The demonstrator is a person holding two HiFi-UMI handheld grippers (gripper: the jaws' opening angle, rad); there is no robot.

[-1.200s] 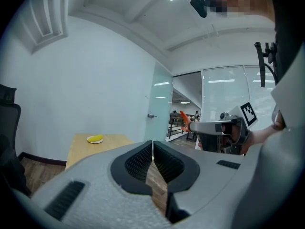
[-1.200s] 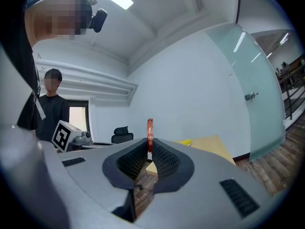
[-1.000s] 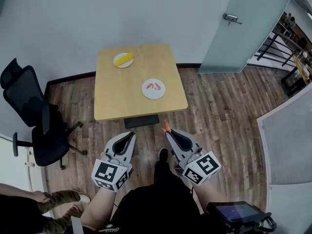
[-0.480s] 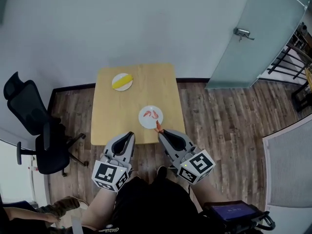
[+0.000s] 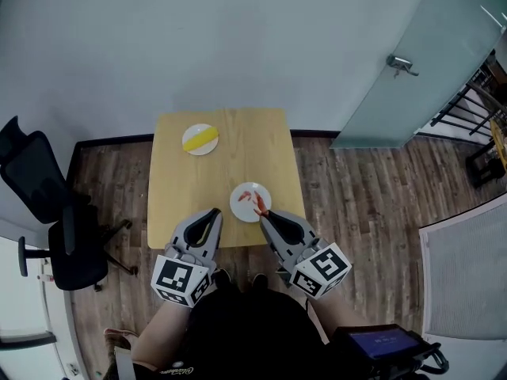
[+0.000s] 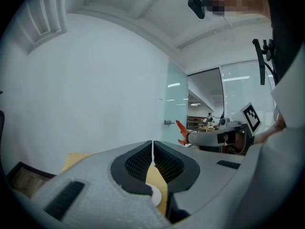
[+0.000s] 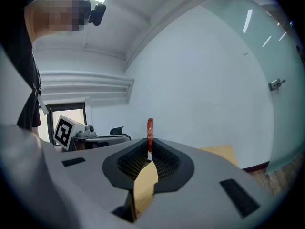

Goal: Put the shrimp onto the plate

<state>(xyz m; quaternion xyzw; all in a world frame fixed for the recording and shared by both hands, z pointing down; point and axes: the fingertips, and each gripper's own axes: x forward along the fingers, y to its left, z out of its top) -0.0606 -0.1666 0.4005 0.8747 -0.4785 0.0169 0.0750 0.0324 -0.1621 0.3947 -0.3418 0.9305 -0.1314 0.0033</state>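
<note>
Shrimp (image 5: 259, 205) stands clamped in the right tongs (image 5: 263, 214), its orange body poking up past the tips (the right gripper view shows the pads pinching it). In the head view it hangs over the near edge of the white plate (image 5: 240, 210); whether it touches cannot be told. A second shrimp (image 5: 245, 195) lies on that plate. The left tongs (image 5: 215, 212) are pressed together with nothing between them, at the near edge of the bench (image 5: 238, 153). A yellow-topped plate (image 5: 200, 139) rests farther back.

Wooden table (image 5: 238, 145) against a pale wall (image 5: 198, 38).
Plank floor (image 5: 356, 188) all round it, black office chair (image 5: 47, 212) to its left, frosted glass door (image 5: 420, 62) to its right.
</note>
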